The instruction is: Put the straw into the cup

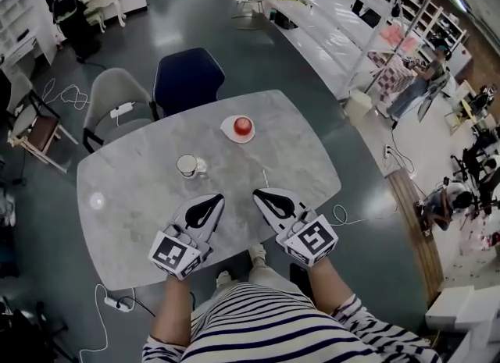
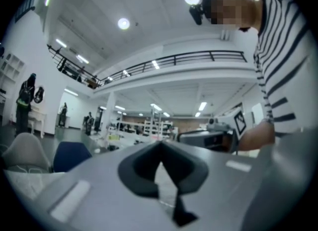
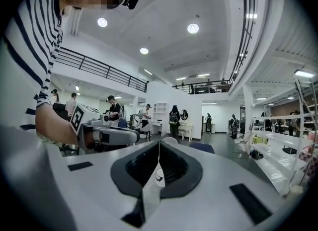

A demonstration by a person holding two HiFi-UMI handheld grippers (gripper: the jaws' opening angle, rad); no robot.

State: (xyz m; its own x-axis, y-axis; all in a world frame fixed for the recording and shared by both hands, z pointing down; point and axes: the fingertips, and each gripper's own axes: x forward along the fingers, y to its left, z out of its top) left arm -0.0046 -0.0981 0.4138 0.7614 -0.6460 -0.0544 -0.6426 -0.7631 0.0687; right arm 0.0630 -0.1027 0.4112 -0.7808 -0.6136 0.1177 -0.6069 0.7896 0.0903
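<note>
The two jaws of my left gripper are pressed together at their tips, with nothing between them. My right gripper is the same: the jaws meet in one thin seam and I see nothing caught there. Through the small gap below that seam a bit of the cup shows, straight ahead of the right gripper.

From above, both tools rest low over the near part of the table. The left gripper and the right gripper lie side by side, near each other, with their tips turned slightly inward and their marker cubes toward me. Each gripper's own view shows the other one off to the side.

The straw lies on the table as a thin pale line. Its near end is just beside the front of the right gripper, and I cannot tell whether they touch. The cup stands upright further out, ahead of the left gripper and apart from the straw. Nothing stands in it that I can see.

Beyond the cup, toward the far edge, is a white plate with a red thing on it. Past the table stand a blue chair and a grey chair. My striped sleeves fill the bottom of the head view.
</note>
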